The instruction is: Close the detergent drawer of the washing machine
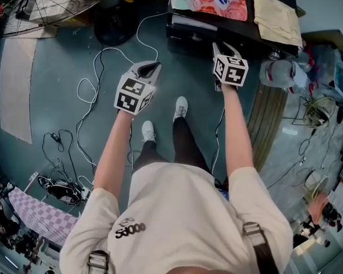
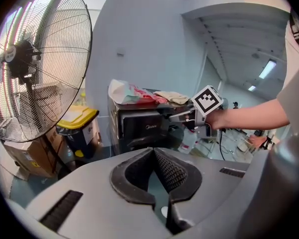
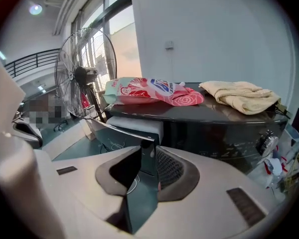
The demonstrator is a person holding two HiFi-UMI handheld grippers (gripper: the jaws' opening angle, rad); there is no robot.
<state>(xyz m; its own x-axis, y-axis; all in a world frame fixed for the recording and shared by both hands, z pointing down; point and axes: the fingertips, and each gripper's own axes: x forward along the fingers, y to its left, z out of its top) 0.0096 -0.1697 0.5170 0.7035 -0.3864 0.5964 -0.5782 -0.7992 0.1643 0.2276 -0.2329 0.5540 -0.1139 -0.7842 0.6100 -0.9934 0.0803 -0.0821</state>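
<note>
Dark glossy plastic sits between the jaws of your right gripper point(image 3: 148, 156): that is the front panel of the detergent drawer point(image 3: 114, 137), and the pads are clamped on its near corner. The drawer stands pulled out from the upper left of the washing machine point(image 3: 229, 128), with its white tray showing behind the panel. In the head view your right arm reaches straight forward to the machine's front.

Your left gripper point(image 2: 154, 153) is clenched on nothing, its jaws pressed together, and it hangs in the air to the left of the machine, well apart from the drawer. On the machine's black top lie a pink and white detergent bag point(image 3: 149, 89) at the left and a folded yellowish towel point(image 3: 239, 96) at the right. A large standing fan point(image 3: 84, 78) is off to the left, on the floor.
</note>
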